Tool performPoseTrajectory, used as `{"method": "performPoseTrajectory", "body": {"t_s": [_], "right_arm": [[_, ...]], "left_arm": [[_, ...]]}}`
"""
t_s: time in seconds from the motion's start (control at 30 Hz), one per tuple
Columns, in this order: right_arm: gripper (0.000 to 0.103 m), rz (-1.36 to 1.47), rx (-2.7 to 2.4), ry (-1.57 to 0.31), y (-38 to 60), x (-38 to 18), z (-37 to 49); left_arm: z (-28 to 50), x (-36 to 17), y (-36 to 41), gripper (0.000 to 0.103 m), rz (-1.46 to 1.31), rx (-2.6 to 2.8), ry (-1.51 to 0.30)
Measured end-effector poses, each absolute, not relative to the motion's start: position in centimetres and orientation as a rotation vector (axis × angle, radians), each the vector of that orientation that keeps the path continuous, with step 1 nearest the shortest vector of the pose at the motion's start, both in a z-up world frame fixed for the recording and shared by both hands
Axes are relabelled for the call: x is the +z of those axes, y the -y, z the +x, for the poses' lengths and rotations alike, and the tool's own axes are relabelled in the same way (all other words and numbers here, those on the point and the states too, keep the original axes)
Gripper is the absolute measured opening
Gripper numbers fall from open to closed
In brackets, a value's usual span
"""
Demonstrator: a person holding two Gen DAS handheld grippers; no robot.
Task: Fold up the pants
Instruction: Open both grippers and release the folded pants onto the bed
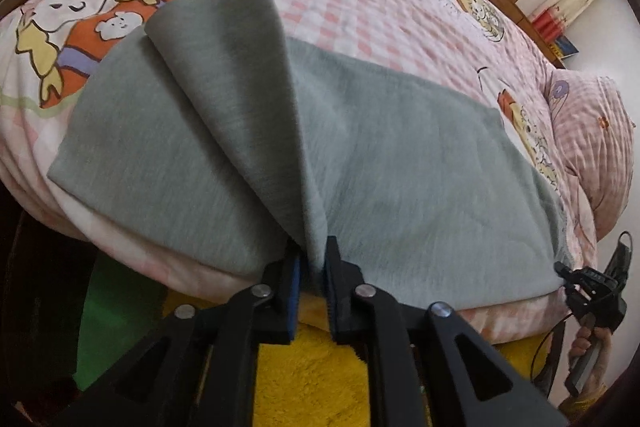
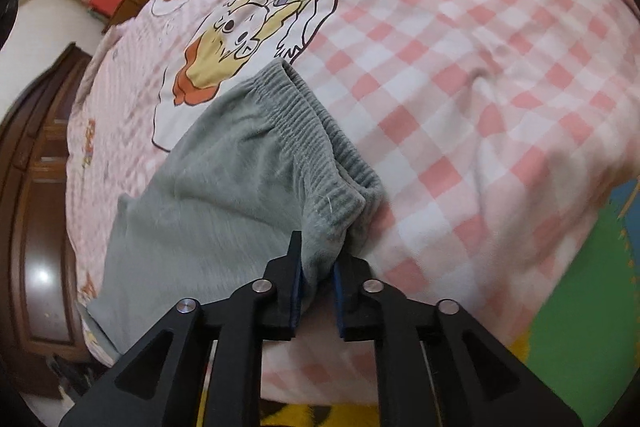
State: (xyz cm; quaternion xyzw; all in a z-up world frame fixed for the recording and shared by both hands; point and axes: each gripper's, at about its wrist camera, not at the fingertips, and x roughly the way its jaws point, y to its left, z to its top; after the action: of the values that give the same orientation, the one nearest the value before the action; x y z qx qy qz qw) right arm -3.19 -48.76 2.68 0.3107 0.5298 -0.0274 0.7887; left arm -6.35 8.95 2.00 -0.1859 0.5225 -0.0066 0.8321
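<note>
Grey pants [image 1: 400, 167] lie across the near edge of a bed. My left gripper [image 1: 312, 267] is shut on the near edge of the pants, and a fold of fabric [image 1: 240, 87] rises from it in a ridge. My right gripper [image 2: 318, 267] is shut on the corner of the ribbed elastic waistband [image 2: 320, 131], which is lifted a little off the bed. In the left wrist view the right gripper [image 1: 592, 287] shows at the far right at the pants' corner, held by a hand.
The bed has a pink checked cover [image 2: 480, 67] with cartoon prints. A pillow [image 1: 592, 147] lies at the right. A yellow rug [image 1: 312, 387] and a green mat [image 2: 580, 327] are on the floor below. A wooden headboard [image 2: 36, 187] stands at the left.
</note>
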Motion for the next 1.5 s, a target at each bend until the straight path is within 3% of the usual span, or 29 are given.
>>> {"method": "performPoseTrajectory", "body": {"t_s": [0.1,0.33,0.53,0.7,0.77,0.8,0.83,1.17,1.2,1.33,1.5], "right_arm": [[0.030,0.597,-0.099,-1.122,48.9,4.3,-4.1],[0.030,0.426,-0.103,-0.997,47.5,9.0,-3.6],[0.030,0.430,0.119,-0.992,44.3,8.1,1.4],[0.030,0.378,0.125,-1.050,42.0,4.8,5.1],[0.027,0.305,0.045,-1.052,41.8,3.8,5.8],[0.018,0.276,0.005,-1.056,42.1,3.4,6.0],[0.000,0.249,-0.035,-1.063,42.4,2.8,6.2],[0.000,0.185,-0.057,-1.037,42.4,2.7,6.1],[0.001,0.167,-0.063,-1.038,42.2,3.1,6.1],[0.031,0.096,-0.044,-0.994,40.5,5.7,4.6],[0.033,0.172,0.116,-1.023,37.9,7.5,2.5]], "left_arm": [[-6.9,3.1,-8.8,0.023,-0.350,-0.003,-1.083],[-8.1,8.2,-8.1,0.039,-0.274,-0.005,-0.963],[-6.0,10.8,-5.2,0.043,-0.237,-0.099,-0.885],[-1.5,7.8,-1.9,0.043,-0.205,-0.156,-0.926],[-0.2,5.8,-1.2,0.043,-0.192,-0.140,-0.961],[0.2,5.0,-0.9,0.043,-0.184,-0.130,-0.974],[0.3,4.3,-0.7,0.043,-0.178,-0.119,-0.988],[-0.2,2.0,-1.1,0.043,-0.131,-0.058,-1.015],[-0.3,2.1,-1.1,0.043,-0.134,-0.055,-1.018],[-0.8,3.2,-1.6,0.043,-0.174,-0.034,-1.016],[-2.3,5.2,-4.4,0.051,-0.213,0.028,-0.963]]}}
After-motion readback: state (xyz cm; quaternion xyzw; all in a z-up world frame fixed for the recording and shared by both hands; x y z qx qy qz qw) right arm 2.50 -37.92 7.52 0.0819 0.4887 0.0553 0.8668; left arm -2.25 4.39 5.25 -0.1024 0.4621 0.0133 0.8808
